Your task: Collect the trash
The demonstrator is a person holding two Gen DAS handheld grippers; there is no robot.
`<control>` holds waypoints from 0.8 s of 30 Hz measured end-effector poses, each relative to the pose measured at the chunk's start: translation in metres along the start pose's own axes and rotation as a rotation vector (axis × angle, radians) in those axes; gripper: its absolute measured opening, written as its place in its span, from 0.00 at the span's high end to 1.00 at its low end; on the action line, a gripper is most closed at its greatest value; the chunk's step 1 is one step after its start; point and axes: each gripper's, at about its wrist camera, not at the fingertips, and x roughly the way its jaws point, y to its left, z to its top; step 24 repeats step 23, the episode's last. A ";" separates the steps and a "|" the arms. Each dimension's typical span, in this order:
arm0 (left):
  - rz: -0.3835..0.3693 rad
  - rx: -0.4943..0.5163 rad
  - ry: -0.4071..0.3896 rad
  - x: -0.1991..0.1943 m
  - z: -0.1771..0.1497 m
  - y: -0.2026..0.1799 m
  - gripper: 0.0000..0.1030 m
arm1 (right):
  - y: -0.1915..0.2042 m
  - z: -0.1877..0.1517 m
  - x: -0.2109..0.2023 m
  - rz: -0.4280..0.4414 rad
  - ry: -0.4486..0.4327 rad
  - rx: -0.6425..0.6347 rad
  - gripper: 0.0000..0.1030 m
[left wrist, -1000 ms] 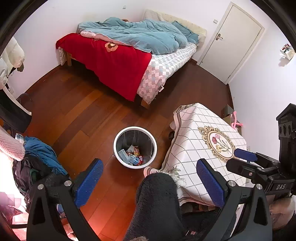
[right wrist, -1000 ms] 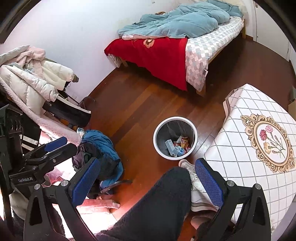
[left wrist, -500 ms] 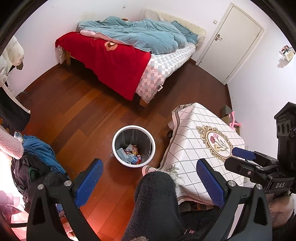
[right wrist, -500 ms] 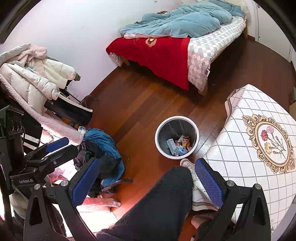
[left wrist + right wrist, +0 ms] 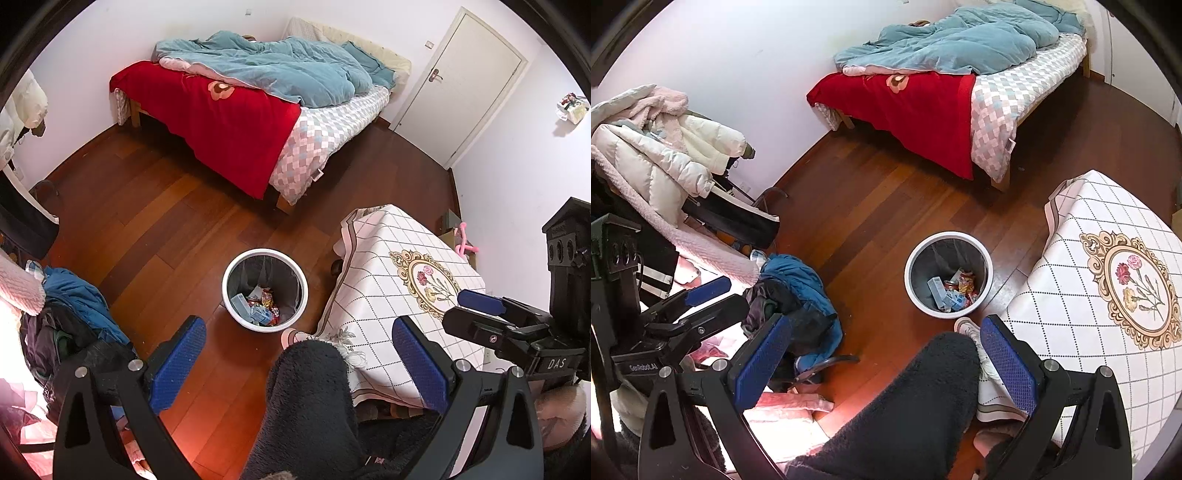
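Since both were raised and carried nothing, left gripper (image 5: 299, 363) and right gripper (image 5: 882, 362) fingers stood apart; white round plastic bin (image 5: 264, 290) with wrappers at 12 o'clock, beside patterned tabletop (image 5: 402, 291) for easy drops.

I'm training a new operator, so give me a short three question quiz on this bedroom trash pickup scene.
1. True or false: the white trash bin is empty.
2. The bin stands on the floor beside: A the door, B the cloth-covered table, C the pile of coats.
3. What does the left gripper hold, and the right gripper?

Key: 1 false, wrappers and a small box lie inside. 2 B. 3 nothing; both are open.
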 end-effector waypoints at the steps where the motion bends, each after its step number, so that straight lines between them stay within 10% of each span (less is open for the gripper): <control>1: 0.001 -0.001 -0.001 0.000 0.000 0.000 0.00 | 0.000 0.000 0.000 0.001 0.001 0.000 0.00; 24: -0.006 -0.014 -0.017 -0.008 0.001 0.000 0.00 | 0.001 0.003 -0.001 0.010 -0.003 -0.008 0.00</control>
